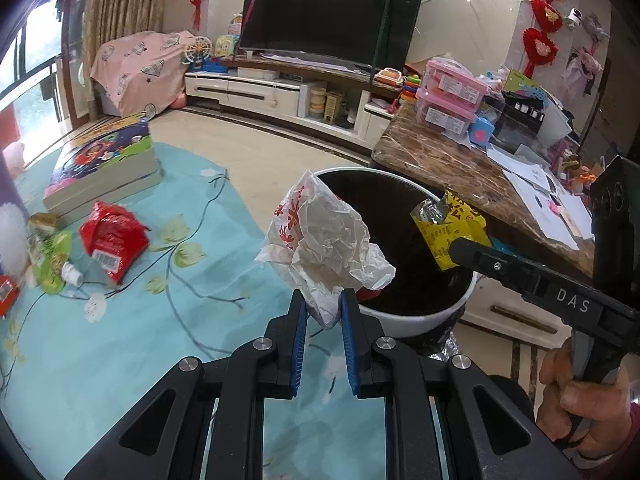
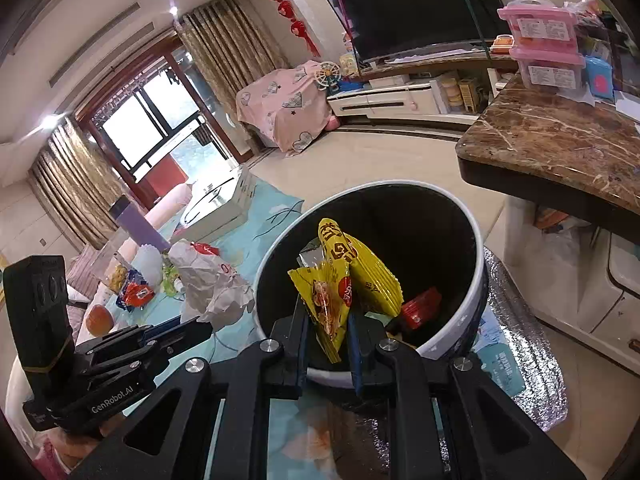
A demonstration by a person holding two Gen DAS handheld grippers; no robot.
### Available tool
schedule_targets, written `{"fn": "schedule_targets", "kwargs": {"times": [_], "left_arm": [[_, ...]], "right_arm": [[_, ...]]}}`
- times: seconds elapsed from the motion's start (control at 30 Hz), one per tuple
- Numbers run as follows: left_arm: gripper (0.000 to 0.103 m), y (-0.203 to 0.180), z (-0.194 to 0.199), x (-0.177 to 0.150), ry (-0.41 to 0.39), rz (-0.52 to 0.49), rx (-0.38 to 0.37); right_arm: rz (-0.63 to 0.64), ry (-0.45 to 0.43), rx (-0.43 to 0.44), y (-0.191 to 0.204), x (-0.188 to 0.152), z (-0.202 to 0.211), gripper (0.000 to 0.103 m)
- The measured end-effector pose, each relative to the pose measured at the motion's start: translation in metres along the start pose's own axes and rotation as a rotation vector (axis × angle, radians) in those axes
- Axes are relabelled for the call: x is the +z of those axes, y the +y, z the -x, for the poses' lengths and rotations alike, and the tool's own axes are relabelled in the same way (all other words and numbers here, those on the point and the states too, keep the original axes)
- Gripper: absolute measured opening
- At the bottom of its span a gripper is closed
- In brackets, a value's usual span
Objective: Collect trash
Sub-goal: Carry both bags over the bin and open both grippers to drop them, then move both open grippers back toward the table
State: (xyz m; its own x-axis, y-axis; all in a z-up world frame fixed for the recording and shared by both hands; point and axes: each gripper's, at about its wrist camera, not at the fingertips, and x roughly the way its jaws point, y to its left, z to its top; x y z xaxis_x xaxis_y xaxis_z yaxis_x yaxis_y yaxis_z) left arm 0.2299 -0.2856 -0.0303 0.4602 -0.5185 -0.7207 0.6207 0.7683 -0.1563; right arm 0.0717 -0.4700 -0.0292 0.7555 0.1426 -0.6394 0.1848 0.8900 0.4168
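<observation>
My left gripper [image 1: 323, 300] is shut on a crumpled white paper bag [image 1: 324, 240] with red print, held beside the near rim of the white trash bin [image 1: 420, 320]. My right gripper [image 2: 328, 316] is shut on a yellow snack wrapper [image 2: 344, 276], held over the bin's dark opening [image 2: 472, 248]. A red wrapper [image 2: 420, 306] lies inside the bin. In the left wrist view the right gripper [image 1: 464, 246] comes in from the right with the yellow wrapper [image 1: 452, 228]. In the right wrist view the left gripper [image 2: 200, 326] holds the white bag [image 2: 212, 284] at left.
On the blue floral cloth [image 1: 120, 340] lie a red snack bag [image 1: 114, 240], a green wrapper [image 1: 54, 260] and stacked books [image 1: 104, 160]. A brown marble table [image 1: 460, 168] stands right of the bin, piled with pink boxes [image 1: 452, 96] and papers. A TV [image 1: 328, 12] stands behind.
</observation>
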Motion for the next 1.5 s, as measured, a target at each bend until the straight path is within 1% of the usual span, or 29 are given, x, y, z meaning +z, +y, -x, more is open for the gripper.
{"fn": "schedule_targets", "kwargs": {"times": [0.2, 0.4, 0.47, 0.53, 0.6, 0.7, 0.77, 0.8, 0.83, 0.87, 0.93, 1.0, 1.07, 1.1, 1.17, 1.2, 1.3, 1.5], "left_arm": [[0.016, -0.011, -0.015, 0.011, 0.022, -0.009, -0.017], [0.016, -0.018, -0.03, 0.018, 0.045, -0.021, -0.016], [0.017, -0.021, -0.033, 0.021, 0.055, -0.021, -0.023], [0.018, -0.022, -0.037, 0.023, 0.063, -0.017, -0.031], [0.021, -0.022, -0.039, 0.025, 0.065, -0.015, -0.03], [0.023, -0.022, -0.04, 0.026, 0.067, -0.011, -0.029], [0.029, -0.021, -0.04, 0.025, 0.067, -0.009, -0.023], [0.035, -0.021, -0.039, 0.024, 0.064, -0.006, -0.017], [0.039, -0.02, -0.037, 0.022, 0.058, -0.002, -0.013], [0.041, -0.019, -0.036, 0.02, 0.054, 0.002, -0.01], [0.044, -0.017, -0.032, 0.016, 0.046, 0.018, -0.009], [0.047, -0.011, -0.024, 0.009, 0.032, 0.038, 0.0], [0.05, -0.007, -0.016, 0.001, 0.019, 0.051, 0.011], [0.052, -0.003, -0.011, -0.004, 0.013, 0.061, 0.019], [0.053, 0.003, -0.002, -0.014, 0.002, 0.084, 0.029], [0.054, 0.007, 0.003, -0.02, -0.004, 0.097, 0.038], [0.063, 0.017, 0.02, -0.038, -0.028, 0.127, 0.091], [0.063, 0.04, 0.05, -0.069, -0.04, 0.194, 0.143]], "right_arm": [[-0.003, 0.006, -0.009, -0.008, 0.008, -0.005, 0.016], [-0.008, 0.027, -0.023, -0.016, 0.013, -0.014, 0.016], [-0.012, 0.037, -0.026, -0.019, 0.013, -0.018, 0.02], [-0.019, 0.047, -0.029, -0.021, 0.014, -0.02, 0.02], [-0.024, 0.052, -0.03, -0.022, 0.015, -0.022, 0.022], [-0.026, 0.054, -0.04, -0.025, 0.018, -0.024, 0.03], [-0.031, 0.058, -0.038, -0.026, 0.019, -0.025, 0.034], [-0.034, 0.057, -0.043, -0.027, 0.019, -0.025, 0.036], [-0.038, 0.055, -0.046, -0.028, 0.02, -0.024, 0.042], [-0.041, 0.054, -0.047, -0.029, 0.019, -0.024, 0.044], [-0.05, 0.048, -0.046, -0.03, 0.019, -0.022, 0.046], [-0.053, 0.048, -0.047, -0.03, 0.018, -0.021, 0.05], [-0.056, 0.046, -0.045, -0.028, 0.016, -0.02, 0.065], [-0.055, 0.043, -0.044, -0.026, 0.015, -0.02, 0.069], [-0.046, 0.036, -0.043, -0.019, 0.012, -0.019, 0.08], [-0.041, 0.034, -0.04, -0.015, 0.011, -0.018, 0.081], [-0.013, 0.028, -0.03, 0.0, 0.007, -0.017, 0.081], [0.054, 0.013, 0.001, 0.034, -0.004, -0.018, 0.086]]}}
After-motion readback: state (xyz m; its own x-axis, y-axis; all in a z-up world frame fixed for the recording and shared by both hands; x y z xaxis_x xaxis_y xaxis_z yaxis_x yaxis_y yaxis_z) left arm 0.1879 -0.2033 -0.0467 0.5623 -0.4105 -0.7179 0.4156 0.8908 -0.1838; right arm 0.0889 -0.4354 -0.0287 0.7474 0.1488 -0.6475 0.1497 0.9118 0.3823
